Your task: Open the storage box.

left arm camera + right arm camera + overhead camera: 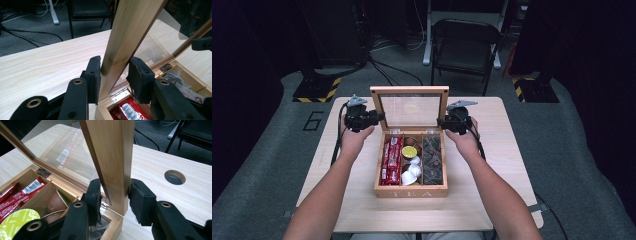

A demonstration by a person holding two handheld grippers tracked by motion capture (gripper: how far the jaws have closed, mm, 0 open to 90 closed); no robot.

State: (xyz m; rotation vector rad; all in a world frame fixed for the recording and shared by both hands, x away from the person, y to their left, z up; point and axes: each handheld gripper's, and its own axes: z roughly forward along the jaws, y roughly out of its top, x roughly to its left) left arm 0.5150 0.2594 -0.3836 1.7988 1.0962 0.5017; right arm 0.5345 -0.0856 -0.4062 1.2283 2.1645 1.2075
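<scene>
Both jaws clamp lid (pixel 409 90); box (pixel 410 192) holds red packets (pixel 391 161), pods (pixel 411 172), dark sachets (pixel 432 159).

Count from my side: 1 wooden tea box (pixel 410 192) with 1 glass lid (pixel 409 90), 3 compartments inside. My 2 tongs: left tongs (pixel 378 117), right tongs (pixel 441 121). 1 table (pixel 492 165), 1 hole (pixel 174 176) in it. 1 folding chair (pixel 464 45) behind. Red packets (pixel 391 161) too stacked to count.
</scene>
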